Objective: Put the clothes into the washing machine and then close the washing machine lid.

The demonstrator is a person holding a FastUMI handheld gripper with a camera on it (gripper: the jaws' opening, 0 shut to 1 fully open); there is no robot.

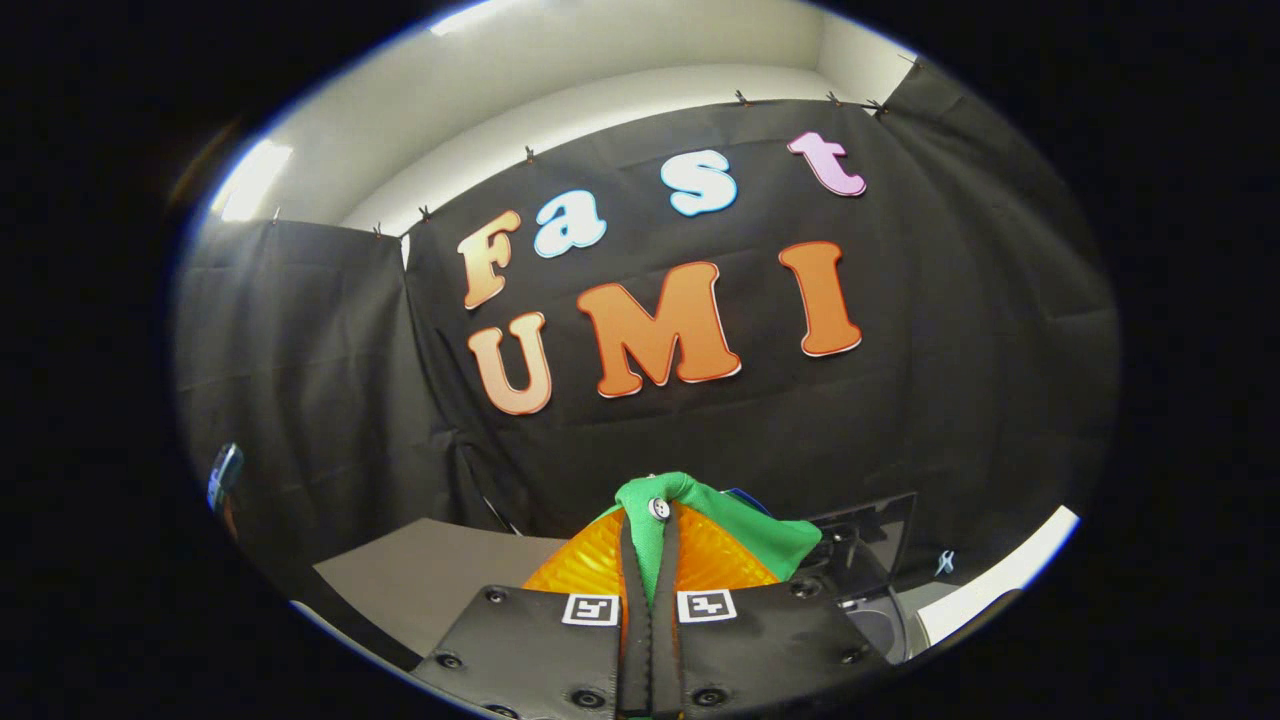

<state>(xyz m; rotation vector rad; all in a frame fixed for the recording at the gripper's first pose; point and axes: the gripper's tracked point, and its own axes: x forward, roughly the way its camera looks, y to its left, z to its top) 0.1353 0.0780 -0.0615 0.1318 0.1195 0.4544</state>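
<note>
Above the grey table, gripper pinches green cloth

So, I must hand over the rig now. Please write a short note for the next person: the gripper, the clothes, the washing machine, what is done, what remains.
Gripper: jaws shut on the green garment, which bunches up above the fingertips, a white button showing; it is lifted in front of the booth wall.
Washing machine: just beyond and to the right of the jaws, lid up, drum opening partly visible.
Done: garment picked up.
Left: carry it over the opening, release it inside, close the lid.
</note>
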